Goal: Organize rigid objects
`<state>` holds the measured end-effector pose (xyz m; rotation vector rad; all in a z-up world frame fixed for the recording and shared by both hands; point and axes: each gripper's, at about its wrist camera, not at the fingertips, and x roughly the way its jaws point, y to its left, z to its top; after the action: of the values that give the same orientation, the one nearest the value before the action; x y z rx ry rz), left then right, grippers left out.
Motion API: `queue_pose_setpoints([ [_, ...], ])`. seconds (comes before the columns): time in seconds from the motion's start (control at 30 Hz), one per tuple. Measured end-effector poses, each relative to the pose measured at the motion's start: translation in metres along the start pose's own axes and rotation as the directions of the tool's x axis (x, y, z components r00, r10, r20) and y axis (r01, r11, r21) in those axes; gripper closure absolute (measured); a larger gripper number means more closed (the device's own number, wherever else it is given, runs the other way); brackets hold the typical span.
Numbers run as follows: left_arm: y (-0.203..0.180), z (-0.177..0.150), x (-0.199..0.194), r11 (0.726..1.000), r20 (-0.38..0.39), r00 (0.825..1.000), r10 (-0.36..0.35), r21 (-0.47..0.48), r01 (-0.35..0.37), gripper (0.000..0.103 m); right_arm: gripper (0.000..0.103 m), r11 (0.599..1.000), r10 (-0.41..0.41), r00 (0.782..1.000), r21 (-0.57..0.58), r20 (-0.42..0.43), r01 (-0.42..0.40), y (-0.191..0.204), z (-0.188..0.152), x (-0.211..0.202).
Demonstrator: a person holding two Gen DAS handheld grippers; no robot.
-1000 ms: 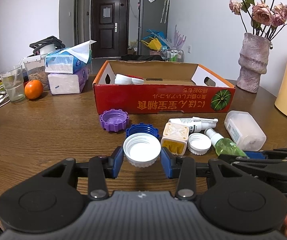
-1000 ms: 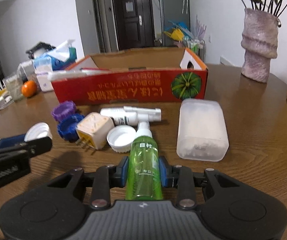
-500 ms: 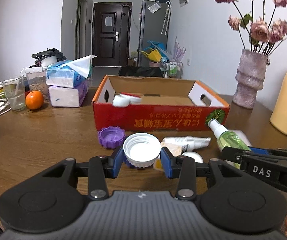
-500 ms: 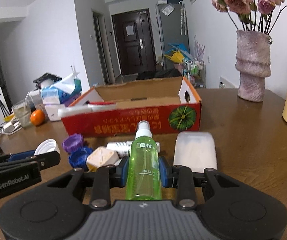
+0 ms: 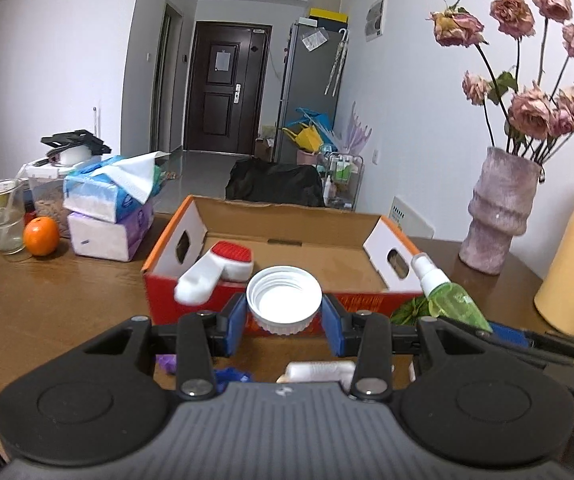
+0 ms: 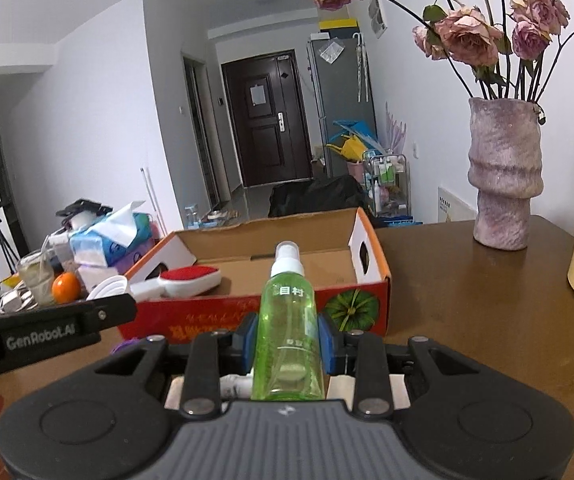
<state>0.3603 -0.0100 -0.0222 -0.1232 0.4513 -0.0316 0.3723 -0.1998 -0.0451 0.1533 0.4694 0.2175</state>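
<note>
My left gripper (image 5: 284, 316) is shut on a white jar lid (image 5: 284, 300) and holds it in the air in front of the red cardboard box (image 5: 191, 300). My right gripper (image 6: 287, 340) is shut on a green spray bottle (image 6: 287, 320), nozzle pointing at the box (image 6: 371, 264). The bottle also shows in the left wrist view (image 5: 447, 300). A white and red brush (image 5: 215, 270) lies in the box's left end. Below the grippers, a purple lid (image 5: 167, 362), a blue lid (image 5: 231, 376) and a white bottle (image 5: 319, 370) are partly hidden on the table.
A pink vase (image 6: 505, 176) with dried roses and a yellow bottle (image 5: 571, 264) stand on the right. Tissue packs (image 5: 107, 212), an orange (image 5: 41, 236) and a glass (image 5: 3, 216) stand at the left. The left gripper's arm (image 6: 47, 332) shows in the right wrist view.
Both grippers have risen from the table and moved toward the box, the left with the white lid, the right with the green bottle. The loose items have dropped below the views.
</note>
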Motion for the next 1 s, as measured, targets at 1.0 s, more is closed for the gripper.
queue_pose_setpoints([
  [1.0,-0.008,0.047,0.121,0.999,-0.006,0.999,0.05,0.019,-0.05,0.061,0.073,1.0,-0.018,1.0,0.013,-0.007,0.018,-0.023,0.061,0.117],
])
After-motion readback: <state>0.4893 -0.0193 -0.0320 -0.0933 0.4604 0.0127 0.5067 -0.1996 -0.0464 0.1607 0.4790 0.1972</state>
